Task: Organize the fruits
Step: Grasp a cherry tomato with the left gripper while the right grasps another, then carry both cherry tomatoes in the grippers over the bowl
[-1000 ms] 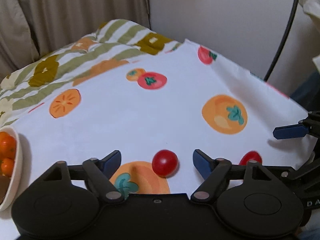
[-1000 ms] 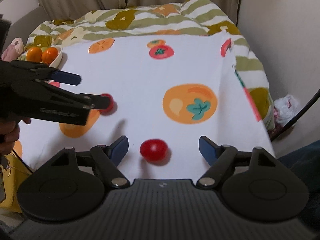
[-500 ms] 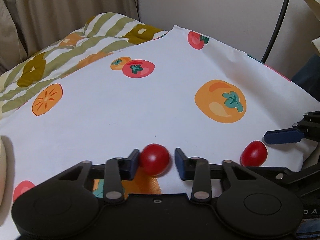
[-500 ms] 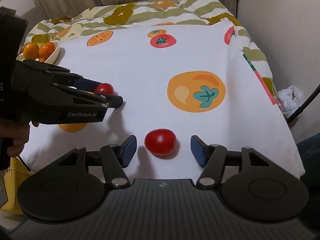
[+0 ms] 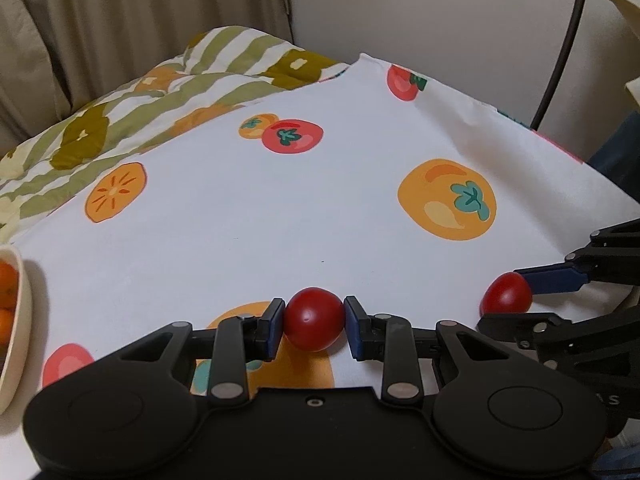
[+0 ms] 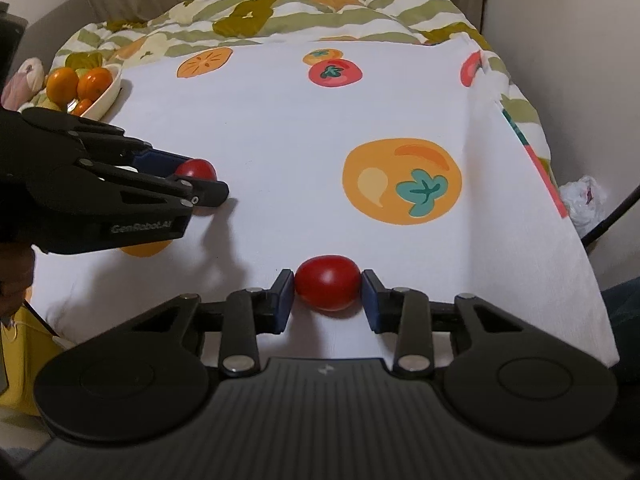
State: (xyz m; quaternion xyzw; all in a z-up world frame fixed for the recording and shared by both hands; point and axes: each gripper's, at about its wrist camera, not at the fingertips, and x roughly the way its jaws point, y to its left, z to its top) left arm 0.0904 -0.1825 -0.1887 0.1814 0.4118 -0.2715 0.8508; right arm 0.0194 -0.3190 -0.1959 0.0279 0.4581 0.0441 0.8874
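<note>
Clamping, at the bottom centre of the left wrist view, the left gripper (image 5: pixel 314 325) on a round red tomato (image 5: pixel 314 324), blue pads pressing both sides of it just over an orange fruit print on the white cloth (image 5: pixel 248 240). Clamping likewise, at the lower centre of the right wrist view, the right gripper (image 6: pixel 328 289) on a second, more oval red tomato (image 6: pixel 328 282), pads touching its left and right ends, fruit lying on the cloth near its close edge. Showing again at the lower right edge of the left wrist view, that same right gripper from the side, blue finger resting against its tomato. Reaching in from the left of the right wrist view, the left gripper's black body, bearing the pale lettering "GenRobot.AI" on its side, the round tomato pinched at its tip; part of a hand gripping it at the left edge. Sitting further back, at the left edge of the left wrist view and upper left of the right wrist view, a cream bowl (image 6: pixel 107 92) holding oranges (image 6: pixel 94 84), resting at the cloth's far left edge. Spreading beyond the cloth, a green-striped floral quilt (image 6: pixel 320 12), then beige curtains (image 5: pixel 120 24) and a pale wall at the top. No other writing being legible.
</note>
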